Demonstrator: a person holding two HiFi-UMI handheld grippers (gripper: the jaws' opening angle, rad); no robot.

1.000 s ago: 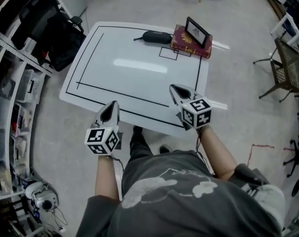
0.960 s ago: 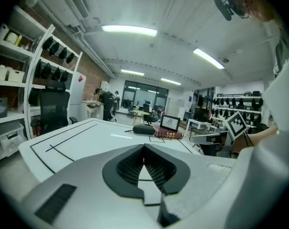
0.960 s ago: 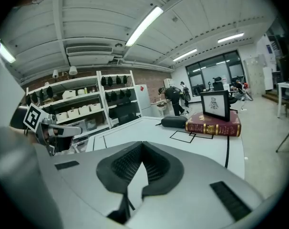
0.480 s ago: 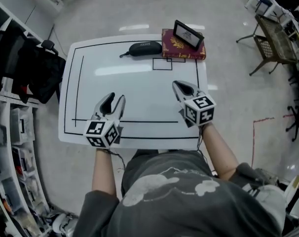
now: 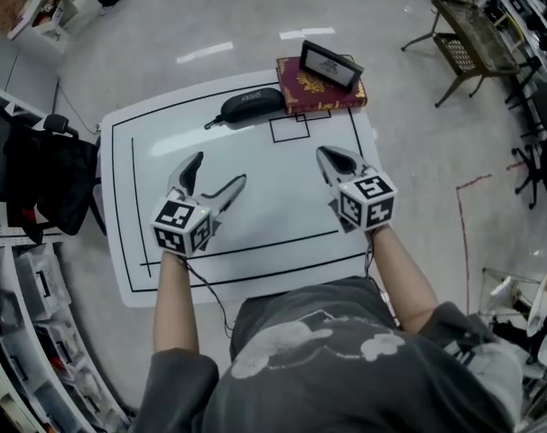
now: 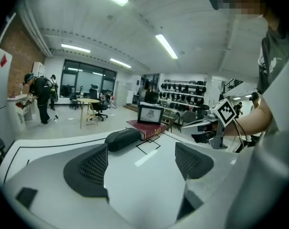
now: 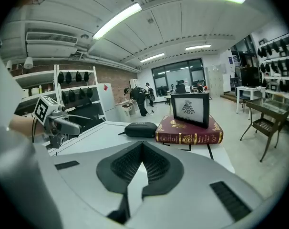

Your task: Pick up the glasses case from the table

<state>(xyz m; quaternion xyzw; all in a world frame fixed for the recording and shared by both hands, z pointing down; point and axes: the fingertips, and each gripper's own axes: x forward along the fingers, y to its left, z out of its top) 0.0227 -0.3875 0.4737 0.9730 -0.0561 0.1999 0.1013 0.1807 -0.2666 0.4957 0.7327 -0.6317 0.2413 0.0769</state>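
near side of the white counter (image 5: 273,215): left gripper (image 5: 219,170) over the near-left part, jaws spread wide, just been opening, nothing between them. right gripper (image 5: 324,155) over the near-right part, jaws pressed together, empty. far edge: black glasses case (image 5: 252,104) lies flat on the counter, well apart from both. just right of it, a red book (image 5: 320,93) with a framed picture (image 5: 331,63) standing on top.

pale grey floor (image 5: 210,16) with a red tape mark (image 5: 460,224). shelves (image 5: 21,332) line the left side, and a mesh chair (image 5: 472,43) stands far right. strip lights (image 6: 166,46) cross the white ceiling (image 6: 135,27); a brick wall (image 6: 13,42) meets big windows (image 6: 87,78).
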